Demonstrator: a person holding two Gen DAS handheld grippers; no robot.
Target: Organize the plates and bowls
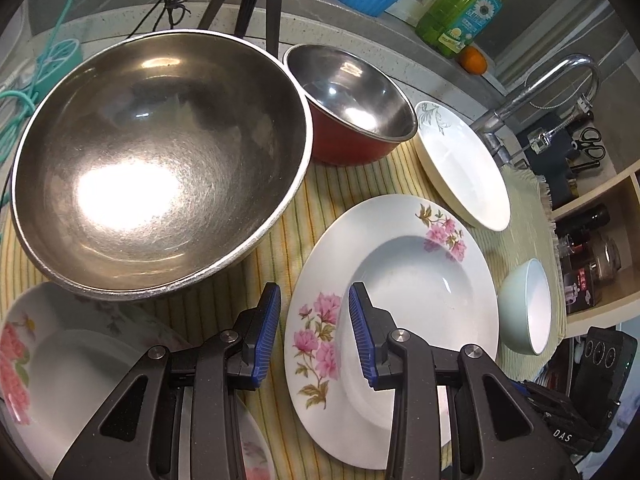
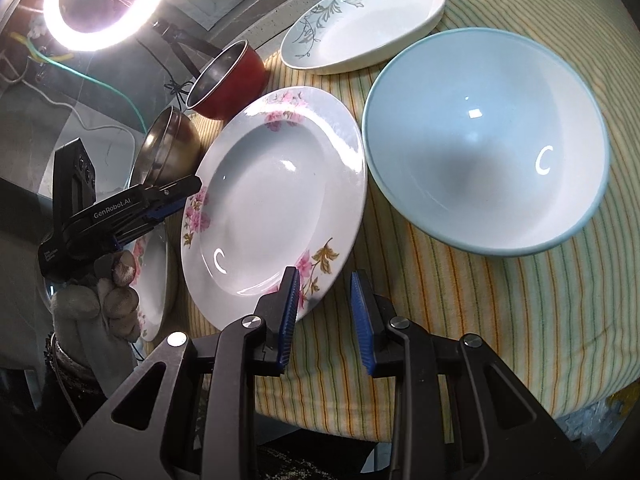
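Nearest my left gripper (image 1: 314, 334), fingers parted and holding nothing: white pink-flowered ceramic soup plate (image 1: 400, 280), lying on striped cloth over the counter. Glazed, slippery, breakable; I am judging its near rim best. Right gripper (image 2: 325, 302) likewise gaping, empty.

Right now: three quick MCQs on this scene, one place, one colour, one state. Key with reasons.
1. The red bowl stands:
A. inside the large steel bowl
B. beside it
C. on a plate

2. Flowers on the centre plate:
A. pink
B. blue
C. yellow

3. The left tool is:
A. shut on the plate
B. holding the pale blue bowl
C. open

B: the bowls sit side by side on the striped cloth.
A: pink blooms on the rim.
C: fingers apart, gripping nothing.
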